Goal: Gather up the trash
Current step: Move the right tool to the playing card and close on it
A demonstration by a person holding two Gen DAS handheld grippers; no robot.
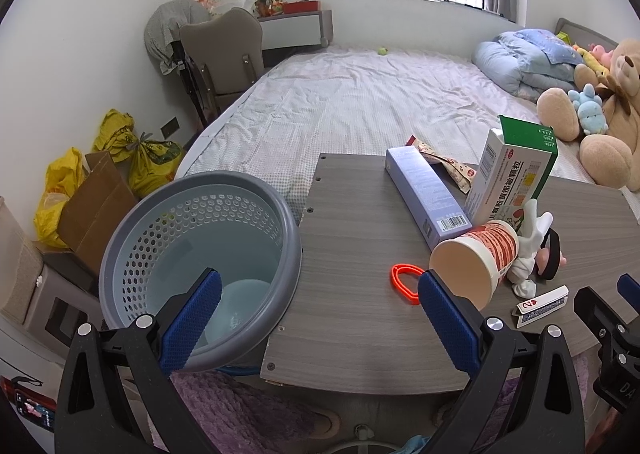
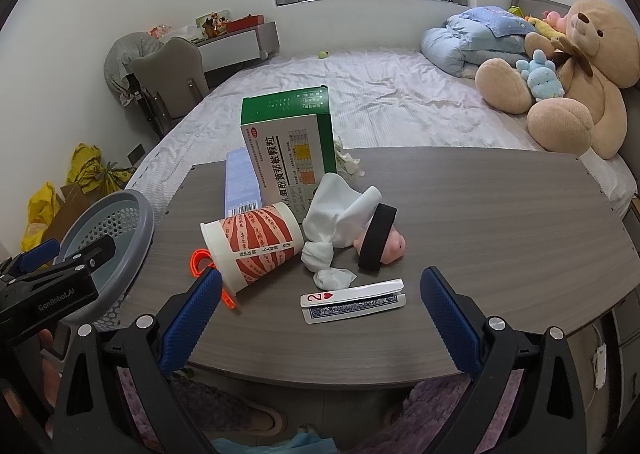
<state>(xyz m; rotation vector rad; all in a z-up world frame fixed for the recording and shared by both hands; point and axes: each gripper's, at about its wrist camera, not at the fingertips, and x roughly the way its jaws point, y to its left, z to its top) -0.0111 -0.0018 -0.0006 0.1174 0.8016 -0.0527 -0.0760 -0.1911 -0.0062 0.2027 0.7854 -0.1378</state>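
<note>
Both grippers, left [image 1: 320, 316] and right [image 2: 320, 314], hover low with jaws wide and empty; ahead on the worktop [image 2: 500, 214] lie one cup [image 2: 256, 246], two boxes, perhaps two tissues, the bin [image 1: 200, 254] between the left jaws.

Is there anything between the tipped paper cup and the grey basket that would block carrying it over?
Nothing visible: only bare table lies between the paper cup and the basket; the orange ring sits low.
</note>
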